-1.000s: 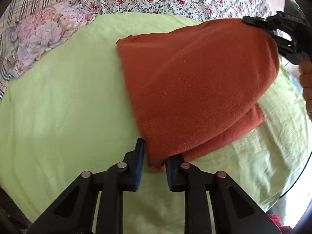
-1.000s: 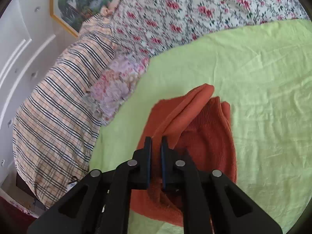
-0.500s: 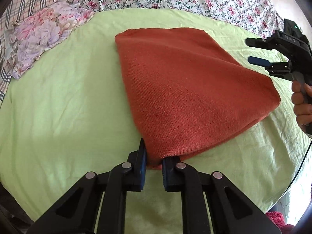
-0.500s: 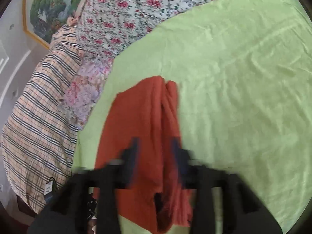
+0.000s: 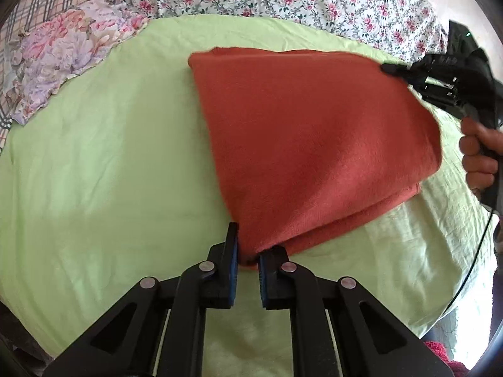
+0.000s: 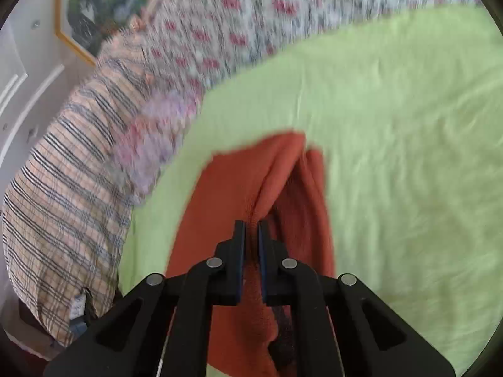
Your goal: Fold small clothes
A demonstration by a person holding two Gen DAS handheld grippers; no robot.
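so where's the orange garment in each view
Left wrist: the orange garment fills the centre and right, near corner between the left gripper fingers, which are closing, far corner pinched by the right gripper.
Right wrist: the garment sits low and centre, a fold pinched in the right gripper.
Shared landmark: the green sheet under it.
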